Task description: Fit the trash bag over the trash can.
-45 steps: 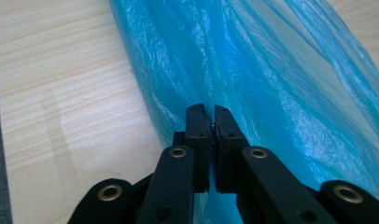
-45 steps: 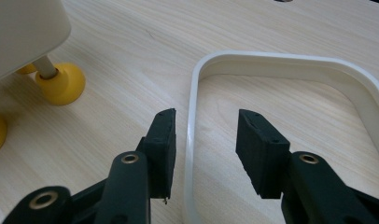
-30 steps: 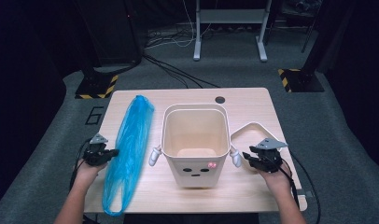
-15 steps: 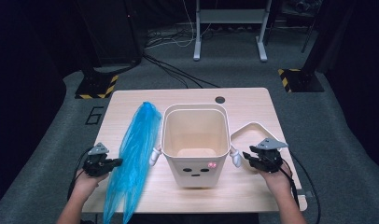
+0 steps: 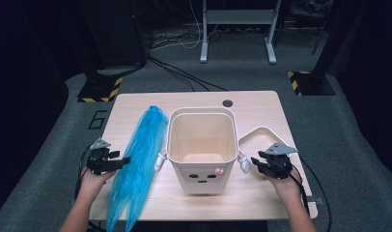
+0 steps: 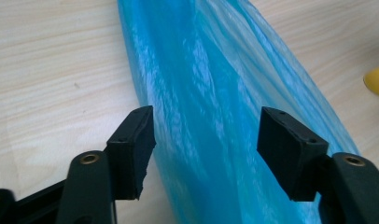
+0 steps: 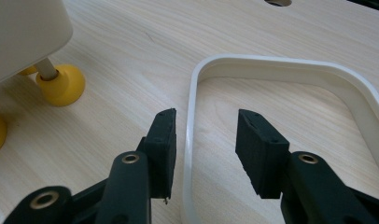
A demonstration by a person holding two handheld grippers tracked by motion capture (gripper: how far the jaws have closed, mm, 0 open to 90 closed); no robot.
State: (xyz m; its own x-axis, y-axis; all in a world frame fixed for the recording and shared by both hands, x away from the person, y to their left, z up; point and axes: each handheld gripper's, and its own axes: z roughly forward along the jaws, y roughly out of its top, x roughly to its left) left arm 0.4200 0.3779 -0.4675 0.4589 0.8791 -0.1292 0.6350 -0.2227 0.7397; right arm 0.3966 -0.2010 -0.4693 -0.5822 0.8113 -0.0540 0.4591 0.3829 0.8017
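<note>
A long blue plastic bag (image 5: 136, 164) lies on the wooden table (image 5: 261, 104), left of a cream bin (image 5: 201, 145) with a face on its front. My left gripper (image 5: 120, 160) sits at the bag's left edge. Its jaws have just been opening, and in the left gripper view the bag (image 6: 215, 93) lies loose between the wide-apart pads of the left gripper (image 6: 206, 142). My right gripper (image 5: 256, 162) rests right of the bin, open. In the right gripper view the right gripper (image 7: 206, 140) straddles the near rim of a white frame (image 7: 281, 65) without pressing on it.
The bin stands on yellow feet (image 7: 61, 86), and its wall (image 7: 19, 28) shows beside the right gripper. The white frame (image 5: 257, 133) lies flat by the bin's right side. A round cable hole (image 5: 227, 103) is at the table's far edge. The bag's near end hangs over the front edge.
The left jaws, shut on the bag earlier, have opened off it. The bag's far end has shifted right, closer to the bin. The right gripper has not moved.
</note>
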